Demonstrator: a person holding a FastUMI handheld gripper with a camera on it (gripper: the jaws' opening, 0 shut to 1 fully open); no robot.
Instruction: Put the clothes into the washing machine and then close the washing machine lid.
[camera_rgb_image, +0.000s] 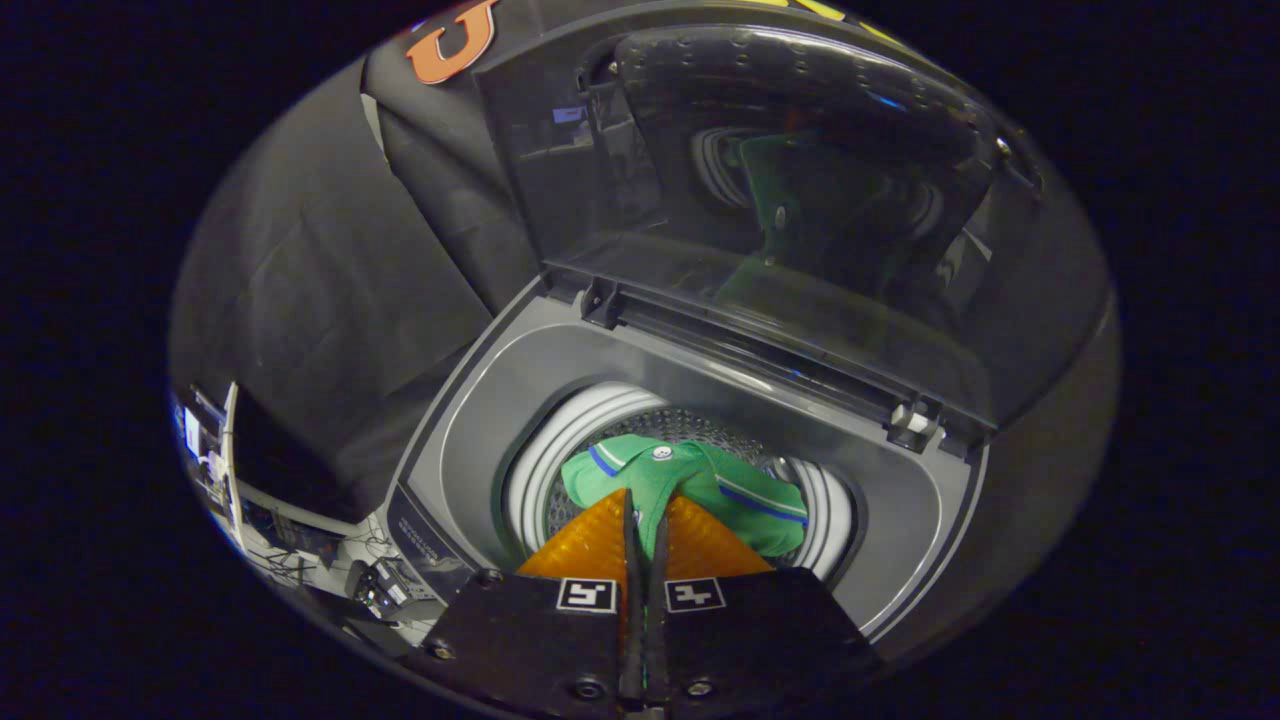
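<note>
Cluttered desk (300, 545) (cables, small devices) beside black cloth (320, 290).

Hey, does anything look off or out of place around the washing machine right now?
Nothing stands out. The grey top-loading washing machine has its dark see-through lid raised upright, and the gripper is shut on a green shirt with blue stripes, holding it over the perforated metal drum. Nothing is spilled or damaged.

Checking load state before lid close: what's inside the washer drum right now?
A green polo shirt with blue-white trim hangs into the perforated steel drum, pinched by the hand-held gripper. The shirt and fingers cover the drum bottom, so anything beneath is hidden. The tinted transparent lid stands open.
</note>
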